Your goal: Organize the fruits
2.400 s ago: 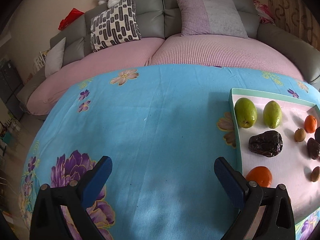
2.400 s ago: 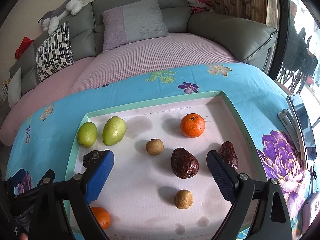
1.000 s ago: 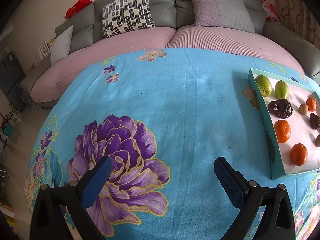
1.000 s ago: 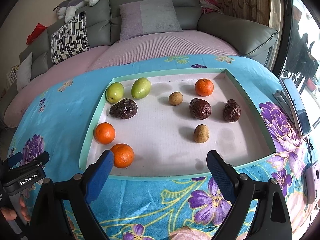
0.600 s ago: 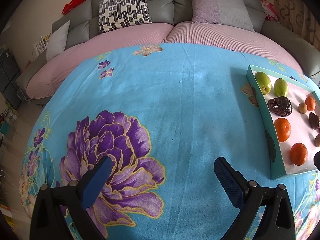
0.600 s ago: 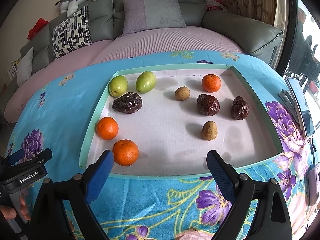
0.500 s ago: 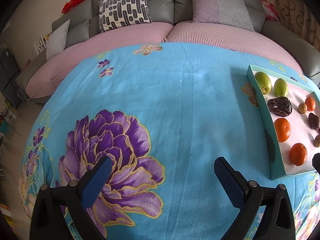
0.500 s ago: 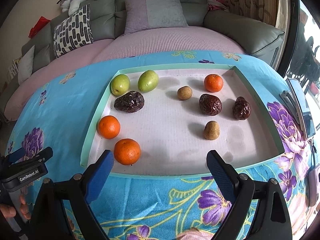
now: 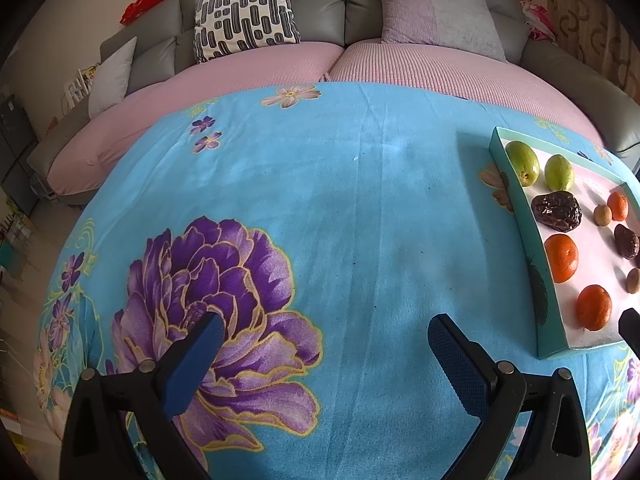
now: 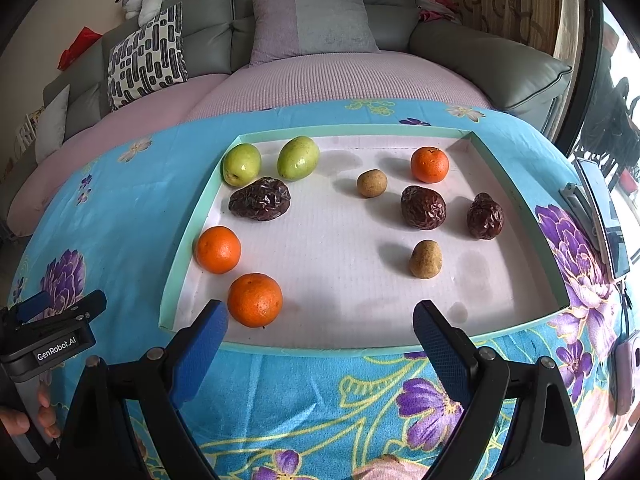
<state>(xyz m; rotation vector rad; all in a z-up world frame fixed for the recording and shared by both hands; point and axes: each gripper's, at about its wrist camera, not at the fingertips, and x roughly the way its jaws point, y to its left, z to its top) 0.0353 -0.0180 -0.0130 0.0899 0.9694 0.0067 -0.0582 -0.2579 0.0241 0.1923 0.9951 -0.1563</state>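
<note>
Both tongs are released and carry nothing. The right tongs [image 10: 318, 334] hang at the near edge of the tray [image 10: 320, 350], apparently placed to survey the fruit. The left tongs [image 9: 322, 340] hover over the bare blue cloth [image 9: 360, 200] at the tray's left. On the desk, the tray holds two green fruits [image 10: 241, 164], three oranges [image 10: 255, 299], three wrinkled dark dates [image 10: 260, 199] and two small brown fruits [image 10: 426, 259], only partly grouped.

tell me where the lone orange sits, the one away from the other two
In the right wrist view the lone orange sits at the tray's far right, just behind a dark wrinkled date and right of a small tan fruit.
</note>
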